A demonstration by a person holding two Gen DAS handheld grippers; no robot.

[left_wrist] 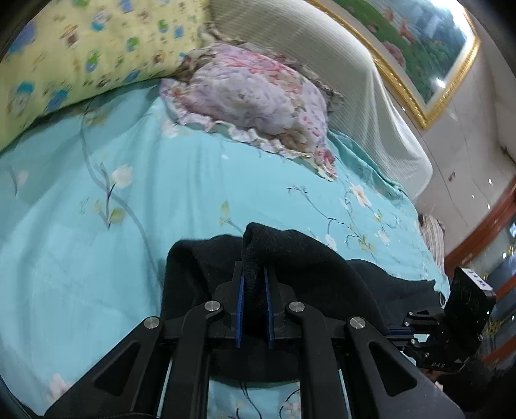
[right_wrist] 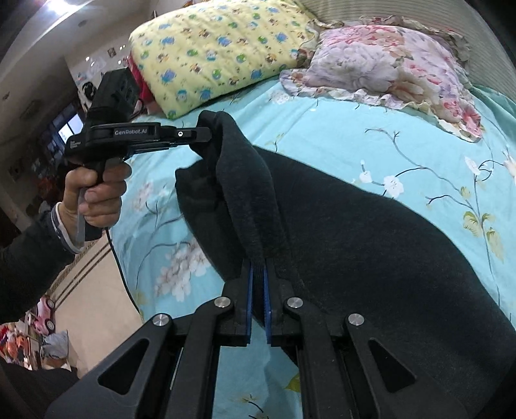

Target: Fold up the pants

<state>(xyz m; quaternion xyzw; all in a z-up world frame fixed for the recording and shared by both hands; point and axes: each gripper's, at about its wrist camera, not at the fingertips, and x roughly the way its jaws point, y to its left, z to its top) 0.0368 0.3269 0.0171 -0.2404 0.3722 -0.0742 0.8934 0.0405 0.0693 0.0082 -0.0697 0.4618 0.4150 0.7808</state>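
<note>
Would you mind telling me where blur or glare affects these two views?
Left wrist view: the yellow pillow is smeared by blur, and glare spots the framed picture. Right wrist view: sharper; a ceiling light blows out the top left corner.

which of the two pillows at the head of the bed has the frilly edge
The pink floral pillow, on the right in the right wrist view, has a ruffled border. The yellow cartoon-print pillow beside it has plain edges.

Pretty even indoor light overall, fairly bright on the bedspread (left_wrist: 96, 225). Glare from a ceiling light (right_wrist: 61, 8) top left in the right view, plus a hot reflection on the framed picture (left_wrist: 440, 82). Motion blur smearing the yellow pillow (left_wrist: 64, 58). Black pants (right_wrist: 371, 241) nearly detail-less. Heavy fisheye bending, dark corners.
</note>
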